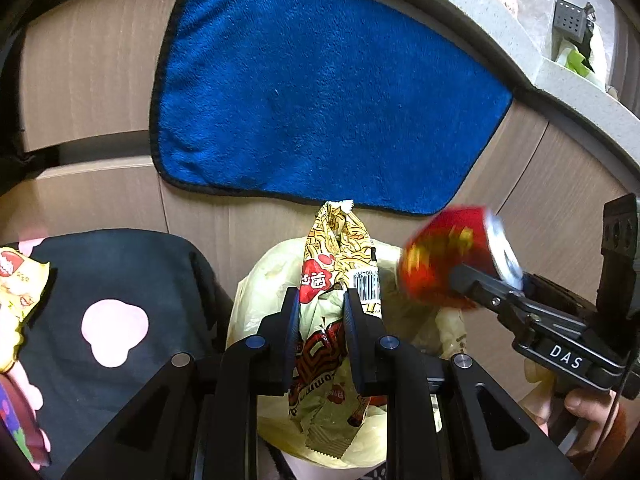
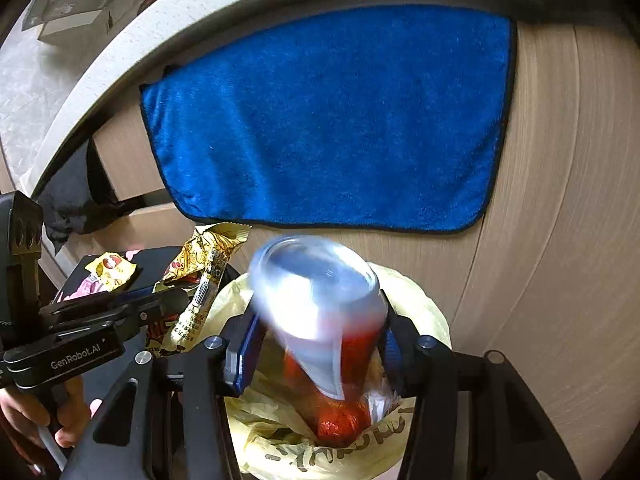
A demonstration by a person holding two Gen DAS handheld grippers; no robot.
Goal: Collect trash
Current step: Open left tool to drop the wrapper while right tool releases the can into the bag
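Note:
My left gripper [image 1: 322, 294] is shut on a yellow and red snack wrapper [image 1: 336, 240], which sticks up between its fingers. Under it gapes a pale yellow plastic bag [image 1: 256, 292]. In the right wrist view my right gripper [image 2: 320, 320] is shut on a red drink can [image 2: 316, 280] with a silver end. The can is tilted, blurred, and hangs over the same bag [image 2: 420, 300]. The left wrist view shows that can [image 1: 436, 248] at the right in the right gripper [image 1: 446, 266]. The left gripper [image 2: 176, 300] with the wrapper [image 2: 204, 256] appears at the left of the right wrist view.
A blue towel [image 1: 320, 92] hangs over the wooden cabinet front [image 1: 92, 72] below a speckled counter edge [image 1: 500, 40]. To the left lies a black cloth with pink blotches [image 1: 120, 280], with another yellow wrapper [image 1: 20, 288] on it. A person's hand [image 1: 584, 404] holds each gripper's handle.

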